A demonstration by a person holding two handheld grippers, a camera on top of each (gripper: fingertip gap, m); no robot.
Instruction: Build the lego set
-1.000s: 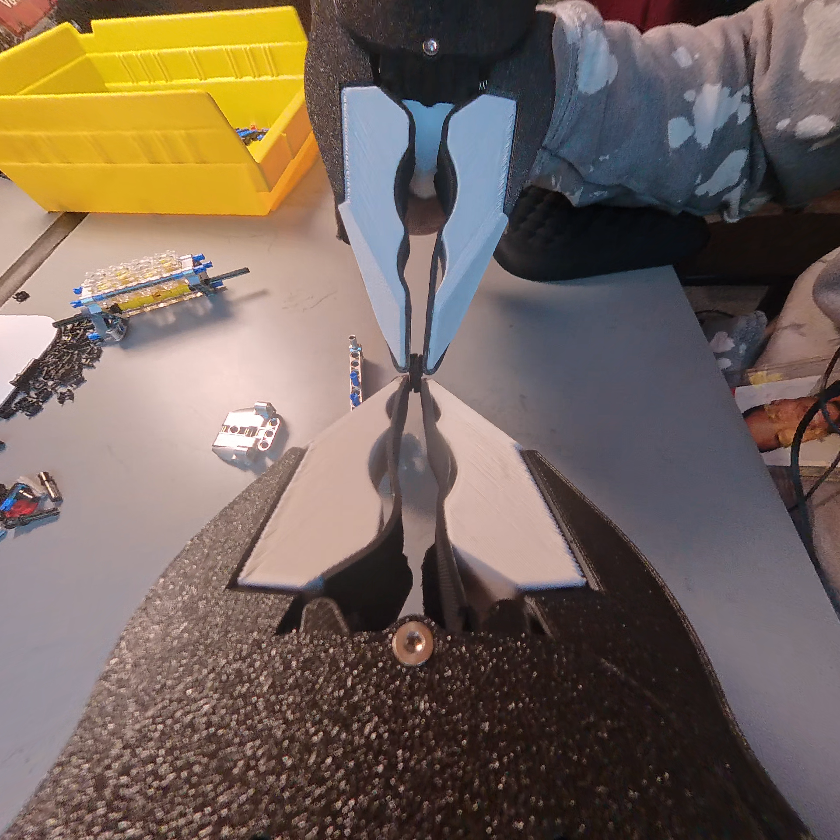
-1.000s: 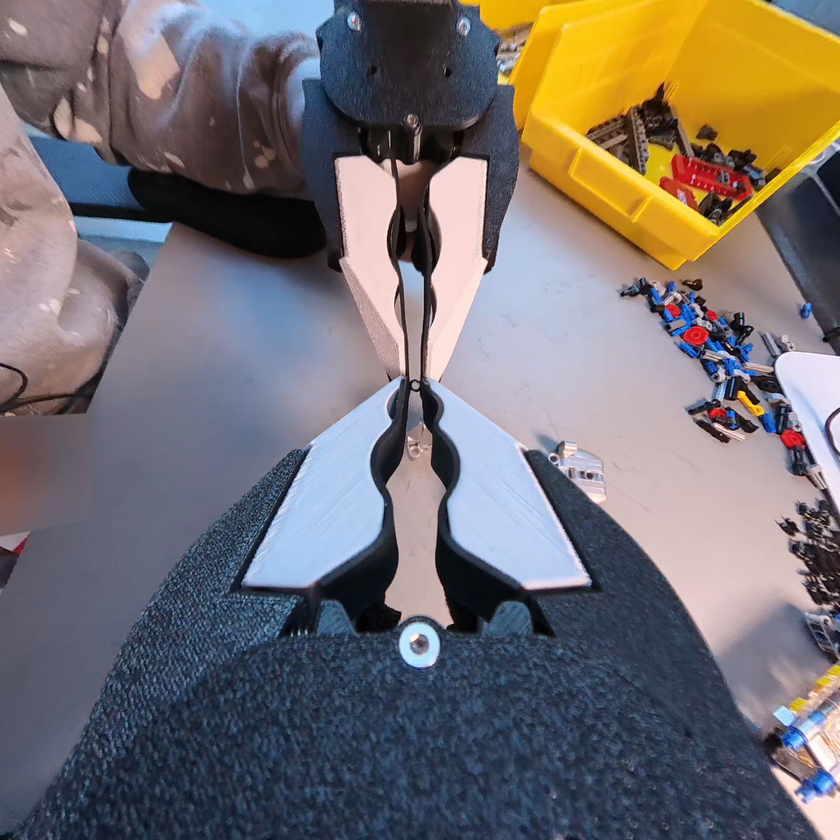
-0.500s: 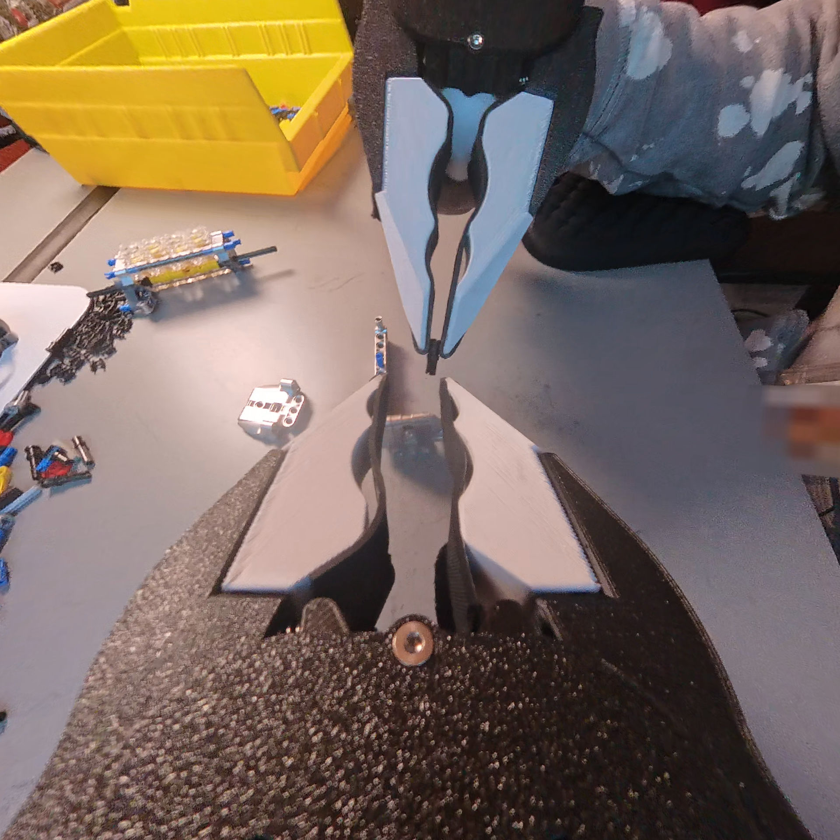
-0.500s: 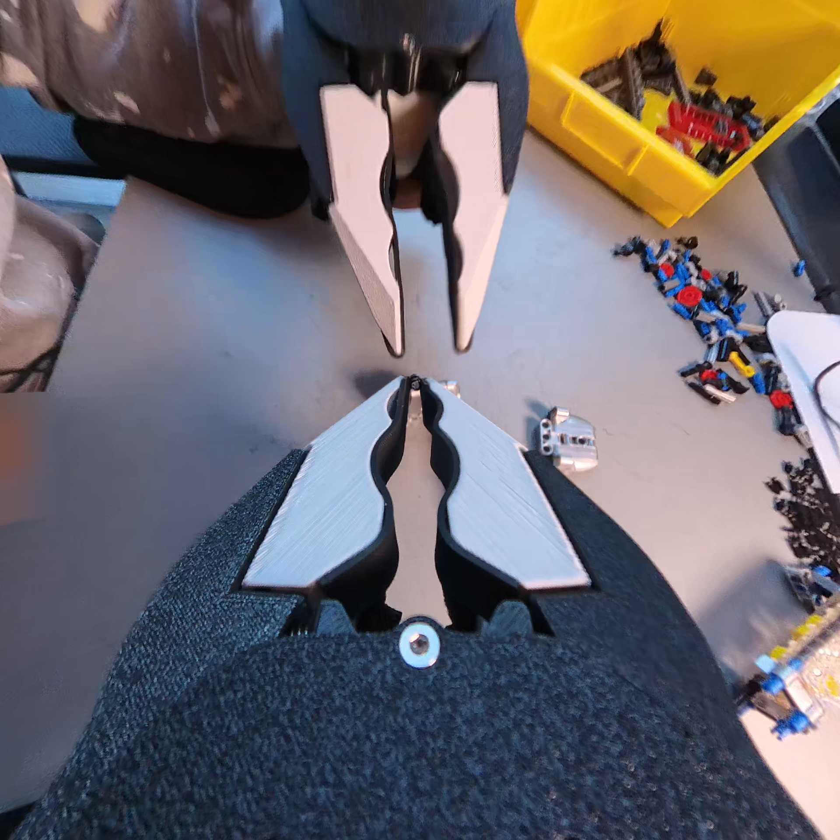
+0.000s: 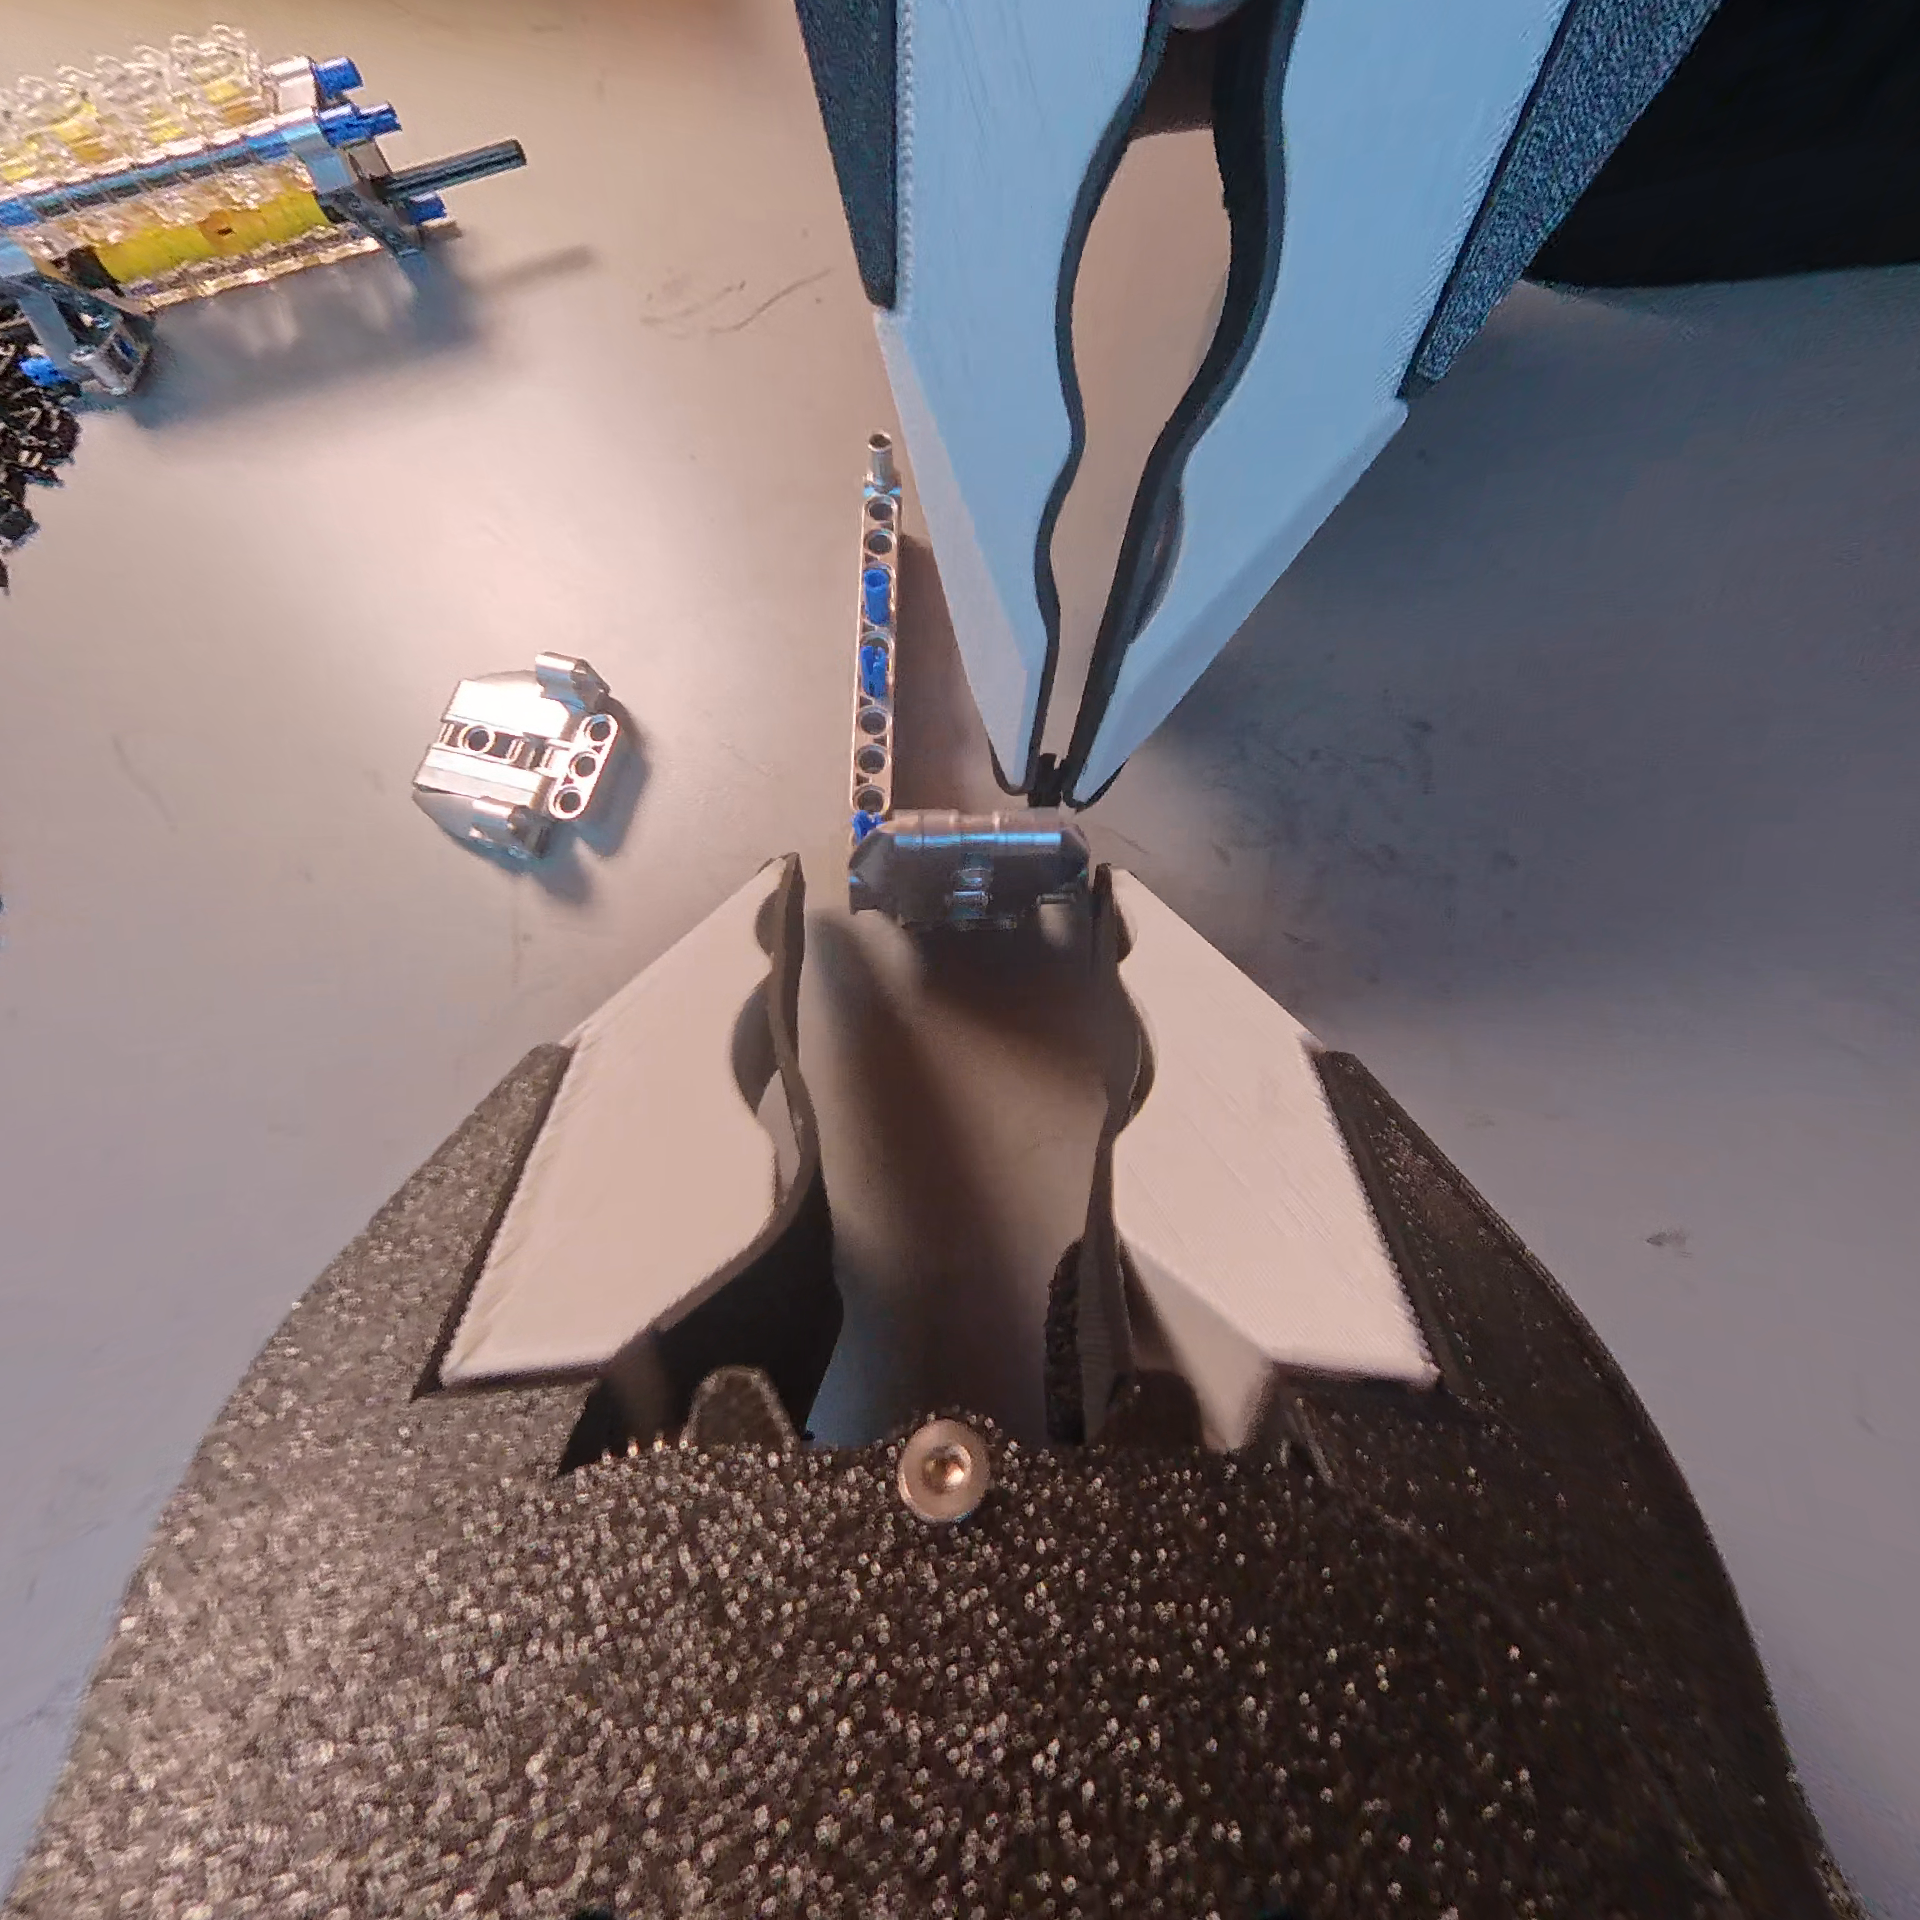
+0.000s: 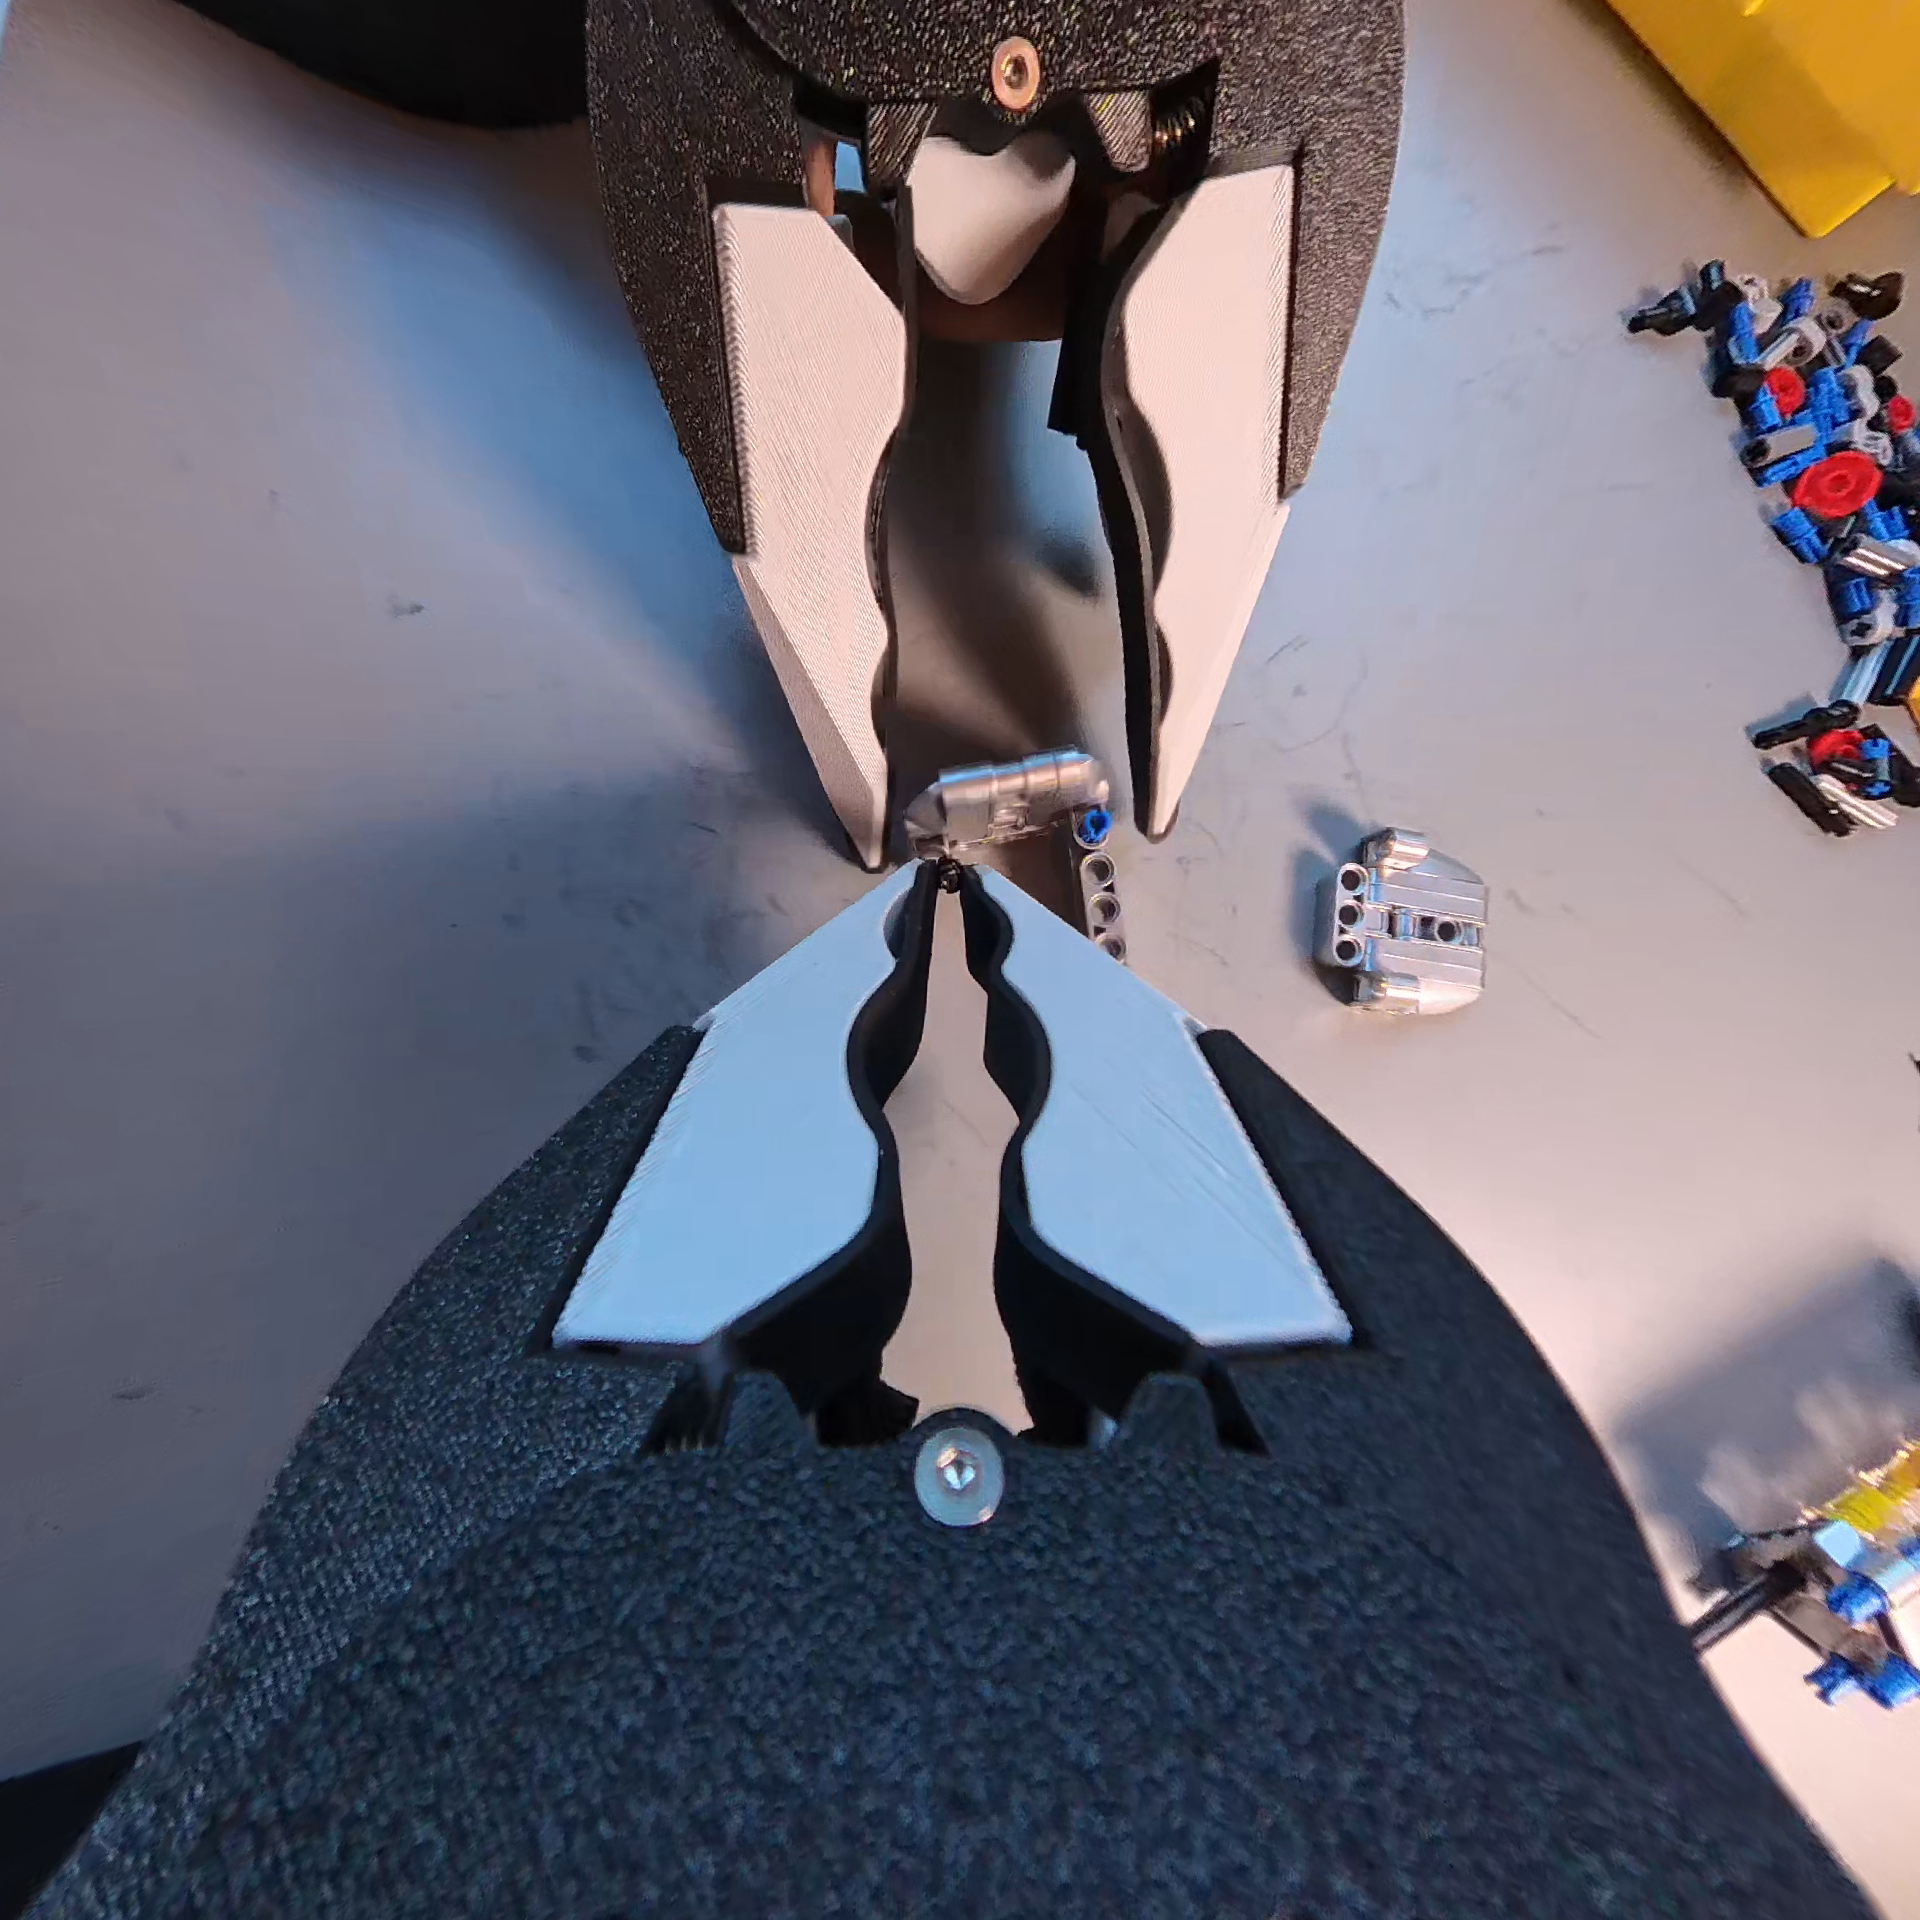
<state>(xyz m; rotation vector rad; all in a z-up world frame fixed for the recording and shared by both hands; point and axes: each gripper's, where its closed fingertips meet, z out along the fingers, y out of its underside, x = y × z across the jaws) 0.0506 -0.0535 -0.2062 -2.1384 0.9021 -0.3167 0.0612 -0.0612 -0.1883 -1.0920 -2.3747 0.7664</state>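
Silver panel piece (image 5: 966,868) between spread left gripper (image 5: 948,883) jaws, underside hidden

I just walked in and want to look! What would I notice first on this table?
Two grippers meet nose to nose mid-table: the left gripper with jaws open around a silver brick piece, the right gripper with jaws shut on a tiny black pin. Beside them lie a long grey beam with blue pins and a second silver piece. A colourful pile of small parts sits at the right gripper's far right.
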